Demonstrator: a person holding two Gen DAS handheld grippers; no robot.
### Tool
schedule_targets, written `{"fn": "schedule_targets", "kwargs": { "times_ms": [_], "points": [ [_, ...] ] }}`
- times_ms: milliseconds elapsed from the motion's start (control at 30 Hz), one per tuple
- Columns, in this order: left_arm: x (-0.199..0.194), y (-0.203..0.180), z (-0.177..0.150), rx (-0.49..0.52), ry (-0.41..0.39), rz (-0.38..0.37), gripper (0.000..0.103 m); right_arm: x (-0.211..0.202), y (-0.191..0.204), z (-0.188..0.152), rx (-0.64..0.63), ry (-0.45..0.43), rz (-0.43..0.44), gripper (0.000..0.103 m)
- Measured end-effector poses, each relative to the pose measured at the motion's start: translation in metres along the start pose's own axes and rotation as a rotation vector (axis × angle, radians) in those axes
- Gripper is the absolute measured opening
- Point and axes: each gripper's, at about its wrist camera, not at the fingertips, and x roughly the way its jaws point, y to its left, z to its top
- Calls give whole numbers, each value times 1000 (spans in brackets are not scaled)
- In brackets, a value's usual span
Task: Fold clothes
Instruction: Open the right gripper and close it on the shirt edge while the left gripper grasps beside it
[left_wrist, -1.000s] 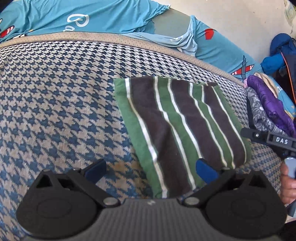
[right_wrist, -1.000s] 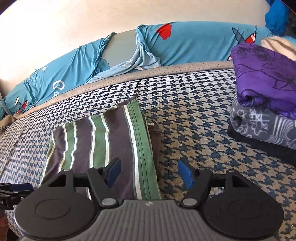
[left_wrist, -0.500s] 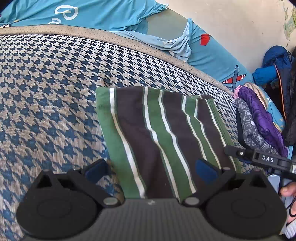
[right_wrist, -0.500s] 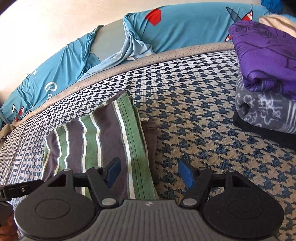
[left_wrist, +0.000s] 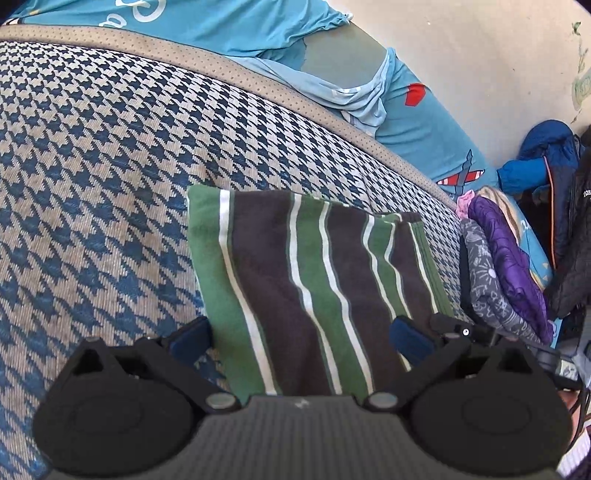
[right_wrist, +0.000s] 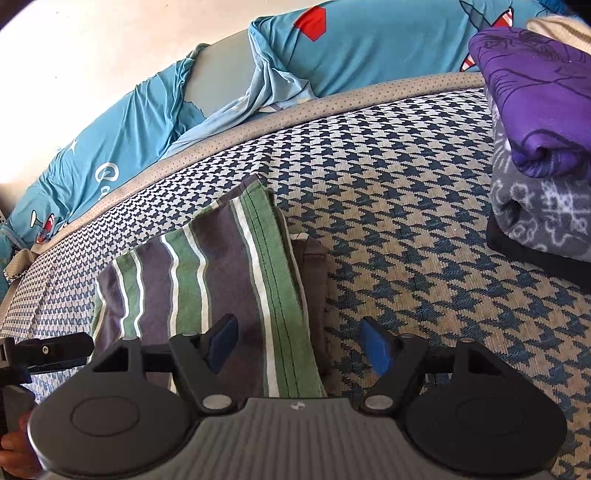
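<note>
The left hand-held gripper hovers with jaws apart over the near end of the folded striped garment, gripping nothing. The right hand-held gripper, its jaws just widening, straddles the garment's right edge. It lies mid-bed, the folded stack towards the right edge.

Striped cloth: one is seen, folded, on the houndstooth cover.
Stacked clothes: two are made out for certain, a purple piece laid on a grey patterned piece; a dark edge is seen beneath, and whether it is a third piece cannot be told.
Grippers: two are seen, the left gripper and the right gripper.
Blue pads: two are counted on each gripper.
</note>
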Motion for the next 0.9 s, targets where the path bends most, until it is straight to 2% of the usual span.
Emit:
{"fn": "schedule_targets", "kwargs": {
  "times_ms": [500, 667, 767, 900],
  "points": [
    [-6, 11, 2, -24, -14, -58, 103, 4, -6, 3, 17, -20, 78, 74],
    [-7, 8, 1, -16, -17, -60, 103, 7, 1, 5, -1, 0, 133, 67],
    [-6, 3, 4, -17, -20, -106, 103, 8, 6, 4, -31, 2, 132, 67],
    [1, -2, 2, 19, 1, -75, 103, 8, 2, 5, 5, 2, 149, 65]
  ]
}}
